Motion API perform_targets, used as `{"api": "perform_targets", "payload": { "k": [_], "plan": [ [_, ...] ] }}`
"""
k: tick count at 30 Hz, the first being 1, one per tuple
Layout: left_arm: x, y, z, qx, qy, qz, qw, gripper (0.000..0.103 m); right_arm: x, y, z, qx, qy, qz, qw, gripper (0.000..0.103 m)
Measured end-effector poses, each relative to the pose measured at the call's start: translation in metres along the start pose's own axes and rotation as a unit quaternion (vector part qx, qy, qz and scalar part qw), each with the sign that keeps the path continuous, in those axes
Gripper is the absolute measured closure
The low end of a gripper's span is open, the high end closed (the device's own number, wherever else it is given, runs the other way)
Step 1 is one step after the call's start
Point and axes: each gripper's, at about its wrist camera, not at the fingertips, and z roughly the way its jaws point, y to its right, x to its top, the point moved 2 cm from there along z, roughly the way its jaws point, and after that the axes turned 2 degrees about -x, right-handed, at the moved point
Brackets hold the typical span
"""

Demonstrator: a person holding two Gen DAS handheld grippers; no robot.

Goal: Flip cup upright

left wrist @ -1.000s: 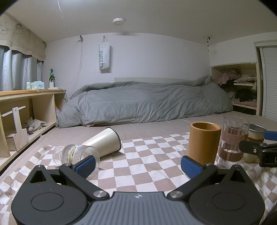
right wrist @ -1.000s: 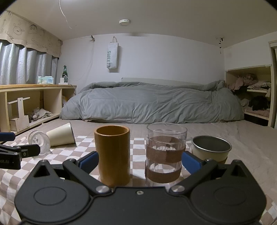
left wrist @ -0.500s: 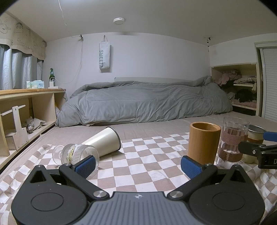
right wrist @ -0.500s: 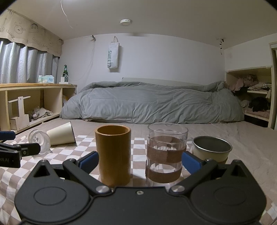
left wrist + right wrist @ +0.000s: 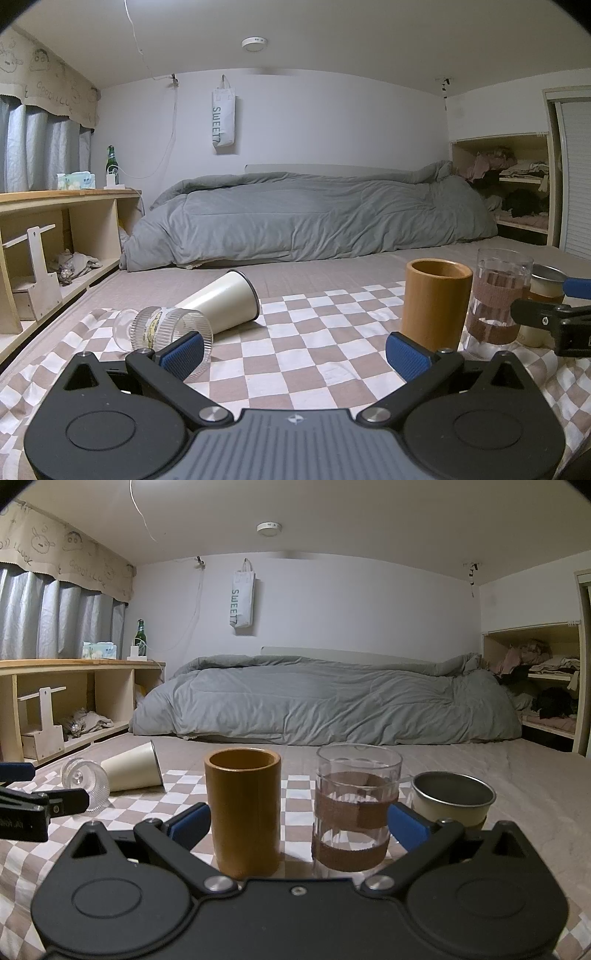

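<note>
On the checkered cloth point(image 5: 314, 354) before the bed, the cream cup point(image 5: 221, 301) lies tipped beside a toppled glass point(image 5: 166, 328); both grippers' fingers gape empty, so approach and grasping apparently come next.

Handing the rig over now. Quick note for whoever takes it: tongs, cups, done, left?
Left tongs: open, empty, low over the checkered cloth.
Right tongs: open, empty, right behind the bamboo cup and banded glass.
Upright: bamboo cup, banded glass, metal-rimmed cup.
On their sides at the left: cream cup and ribbed clear glass, which look to be touching.
Done: no grasp made.
Left: stand the tipped cups up; left tongs are nearest.
</note>
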Motion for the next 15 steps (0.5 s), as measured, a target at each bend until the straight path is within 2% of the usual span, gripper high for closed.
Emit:
{"api": "perform_targets", "payload": {
  "k": [15],
  "plan": [
    [0.0008, -0.0023, 0.0003, 0.002, -0.004, -0.011, 0.9999, 0.0, 0.0006, 0.0005, -0.0002, 0.001, 0.0, -0.001, 1.0, 0.0]
  ]
}}
